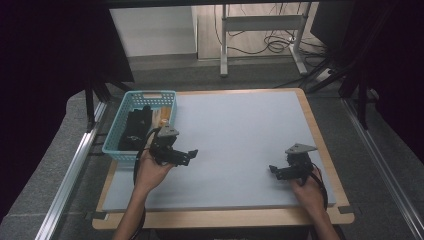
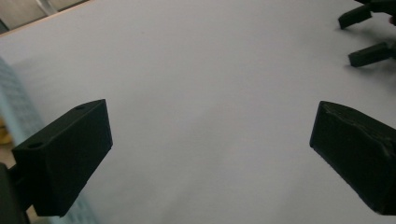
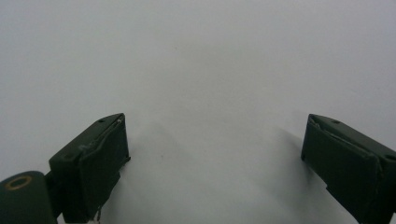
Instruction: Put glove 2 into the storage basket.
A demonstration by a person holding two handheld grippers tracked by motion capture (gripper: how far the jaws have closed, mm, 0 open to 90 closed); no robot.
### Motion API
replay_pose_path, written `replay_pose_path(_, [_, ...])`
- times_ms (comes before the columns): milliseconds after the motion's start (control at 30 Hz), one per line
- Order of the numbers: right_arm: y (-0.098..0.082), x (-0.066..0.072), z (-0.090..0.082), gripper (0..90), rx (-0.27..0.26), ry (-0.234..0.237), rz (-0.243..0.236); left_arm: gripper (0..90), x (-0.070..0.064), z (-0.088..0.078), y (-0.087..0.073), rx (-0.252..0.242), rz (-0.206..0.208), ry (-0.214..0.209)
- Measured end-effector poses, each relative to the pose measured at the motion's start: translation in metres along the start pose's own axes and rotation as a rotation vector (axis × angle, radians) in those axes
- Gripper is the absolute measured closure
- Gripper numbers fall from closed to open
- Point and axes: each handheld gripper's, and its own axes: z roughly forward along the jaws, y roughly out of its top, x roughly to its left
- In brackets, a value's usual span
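Grey mat (image 1: pixel 240 140) carries both empty grippers, left gripper (image 1: pixel 191 156) and right gripper (image 1: pixel 273 171), jaws spread wide (turquoise basket (image 1: pixel 116 134) just beside the left).

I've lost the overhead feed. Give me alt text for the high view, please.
Two hand-held grippers rest on a pale grey mat, both open and holding nothing: the left gripper beside a light blue basket at the mat's left edge, the right gripper near the front right. The basket holds dark items and something tan.
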Motion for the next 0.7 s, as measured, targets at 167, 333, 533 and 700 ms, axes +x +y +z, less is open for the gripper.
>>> replay_pose_path(167, [0.0, 0.0, 0.0, 7.0, 0.0, 0.0, 0.001, 0.0, -0.016, 0.007, -0.004, -0.003, 0.037, -0.027])
replay_pose_path(333, [0.0, 0.0, 0.0, 7.0, 0.0, 0.0, 0.0, 0.0, -0.03, 0.018, -0.015, -0.009, 0.075, -0.041])
replay_pose_path(533, [0.0, 0.0, 0.0, 7.0, 0.0, 0.0, 0.001, 0.0, -0.04, 0.033, -0.029, -0.004, 0.097, -0.062])
replay_pose_path(700, [0.0, 0.0, 0.0, 7.0, -0.001, 0.0, 0.001, 0.0, -0.045, 0.043, -0.04, 0.016, 0.107, -0.075])
